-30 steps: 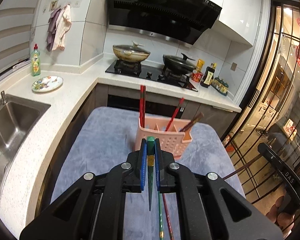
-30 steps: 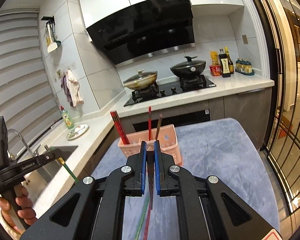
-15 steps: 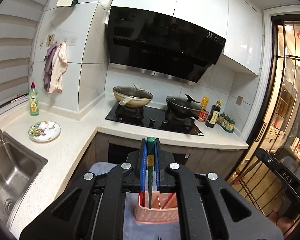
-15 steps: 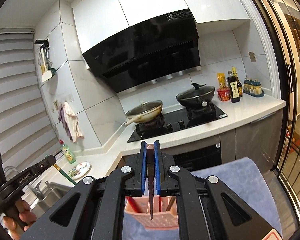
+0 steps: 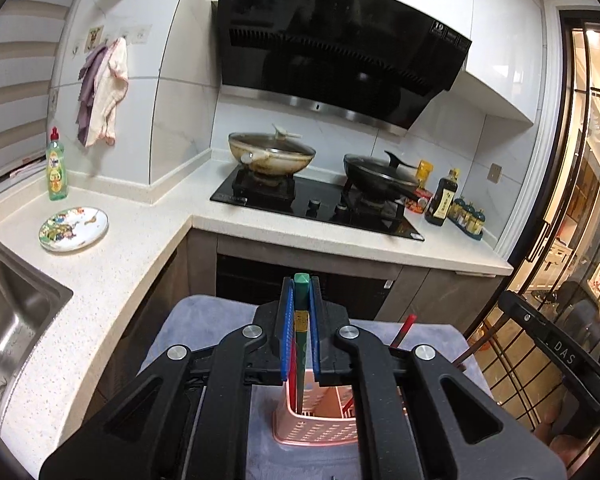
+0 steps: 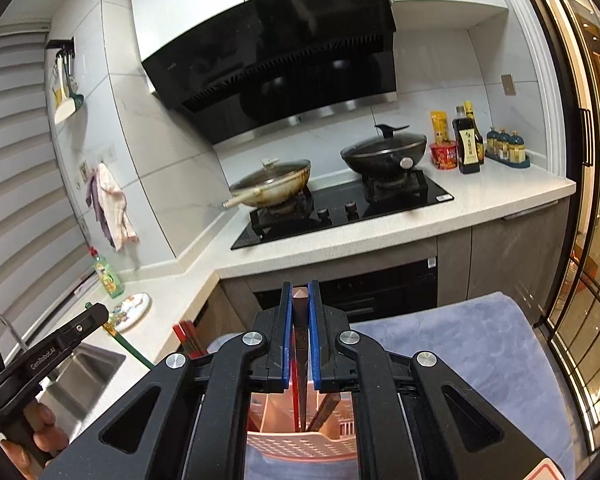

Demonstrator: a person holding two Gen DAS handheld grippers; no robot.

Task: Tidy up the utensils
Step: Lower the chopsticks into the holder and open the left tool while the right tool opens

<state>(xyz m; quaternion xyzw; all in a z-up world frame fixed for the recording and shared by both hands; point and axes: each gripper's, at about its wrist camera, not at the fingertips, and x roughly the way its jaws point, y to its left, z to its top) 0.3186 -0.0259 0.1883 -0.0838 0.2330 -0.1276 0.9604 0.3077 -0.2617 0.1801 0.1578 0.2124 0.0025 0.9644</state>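
Chopsticks are clamped upright by both tools: a green chopstick in the left tool, a brown chopstick in the right tool, above the pink holder at 6 o'clock.

Green chopstick; pink perforated basket; greyish-blue cloth; plate possibly floral.

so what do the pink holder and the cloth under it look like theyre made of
The pink holder looks like moulded plastic: matte, thin-walled, with rows of punched drain holes. The cloth beneath it seems a soft grey-blue plush or microfibre, its surface showing faint mottled nap marks; the exact fibre cannot be told.
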